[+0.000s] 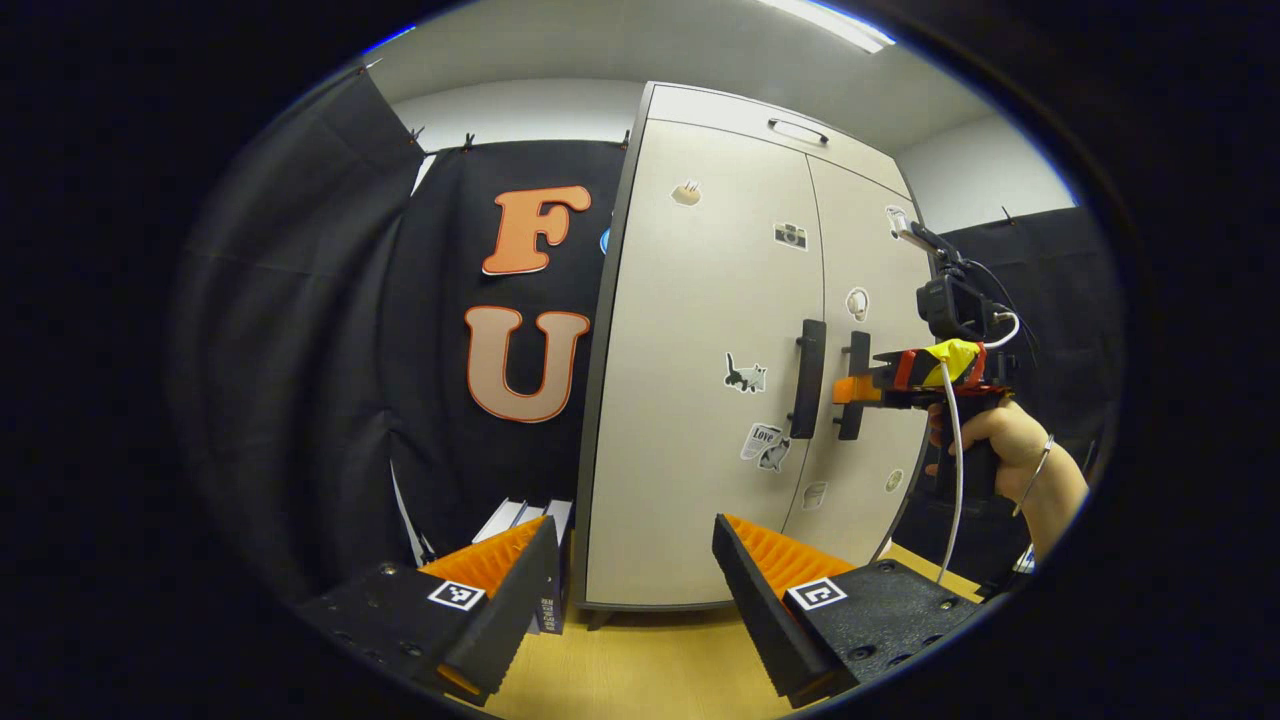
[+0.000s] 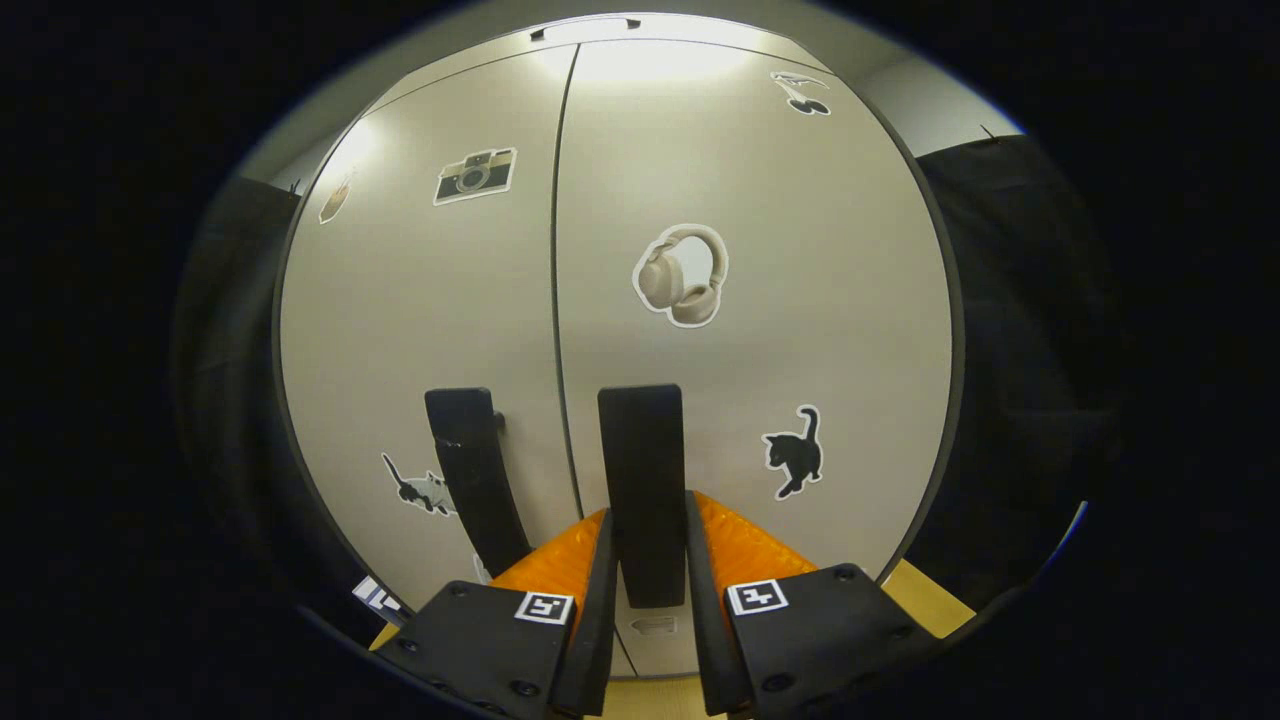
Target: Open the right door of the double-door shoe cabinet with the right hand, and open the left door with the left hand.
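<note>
1. The right claw (image 2: 648, 545) is closed around the right door's upright handle (image 2: 642, 470).
2. The left claw (image 1: 635, 570) hangs open; the left handle (image 1: 808, 378) stands well ahead, up and rightward.

Shoe cabinet (image 1: 690, 400): smooth, matt pale laminate doors; matt dark handles (image 2: 645, 480); glossy paper stickers (image 2: 682, 275). Floor (image 1: 640, 660): light wood.
</note>
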A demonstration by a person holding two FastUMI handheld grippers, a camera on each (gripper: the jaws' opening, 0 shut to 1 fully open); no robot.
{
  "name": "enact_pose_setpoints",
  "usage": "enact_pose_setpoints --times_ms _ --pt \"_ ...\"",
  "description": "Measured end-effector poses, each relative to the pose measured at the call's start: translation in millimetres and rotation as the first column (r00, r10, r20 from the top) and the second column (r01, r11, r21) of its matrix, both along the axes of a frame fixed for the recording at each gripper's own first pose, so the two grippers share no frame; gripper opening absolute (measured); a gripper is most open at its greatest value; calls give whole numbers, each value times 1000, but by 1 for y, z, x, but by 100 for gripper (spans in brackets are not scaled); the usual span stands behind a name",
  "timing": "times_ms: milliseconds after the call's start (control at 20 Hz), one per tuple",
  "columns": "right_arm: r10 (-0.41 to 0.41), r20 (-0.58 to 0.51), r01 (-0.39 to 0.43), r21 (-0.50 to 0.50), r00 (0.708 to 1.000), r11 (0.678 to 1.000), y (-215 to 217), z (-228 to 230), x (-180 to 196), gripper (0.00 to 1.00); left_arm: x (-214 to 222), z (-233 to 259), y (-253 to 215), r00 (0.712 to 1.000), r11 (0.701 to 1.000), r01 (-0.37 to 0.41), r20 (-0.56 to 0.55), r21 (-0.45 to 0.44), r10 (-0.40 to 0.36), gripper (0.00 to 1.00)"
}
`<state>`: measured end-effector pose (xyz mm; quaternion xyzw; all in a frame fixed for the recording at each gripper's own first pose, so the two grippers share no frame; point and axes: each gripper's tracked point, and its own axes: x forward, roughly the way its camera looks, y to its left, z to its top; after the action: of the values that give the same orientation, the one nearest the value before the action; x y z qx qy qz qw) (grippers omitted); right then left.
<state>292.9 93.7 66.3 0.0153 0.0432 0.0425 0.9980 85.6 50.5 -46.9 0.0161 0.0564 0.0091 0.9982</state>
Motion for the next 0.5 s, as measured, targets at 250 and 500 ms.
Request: enact_pose_setpoints --times_ms 250,500 --pt "-20 -7 20 6 1000 1000 -1 -2 -1 24 -5 2 6 1000 1000 -19 4 9 19 95" --pt "-19 11 20 -91 1000 996 -7 1 -20 24 -14 -4 2 1000 999 -15 -11 41 16 95"
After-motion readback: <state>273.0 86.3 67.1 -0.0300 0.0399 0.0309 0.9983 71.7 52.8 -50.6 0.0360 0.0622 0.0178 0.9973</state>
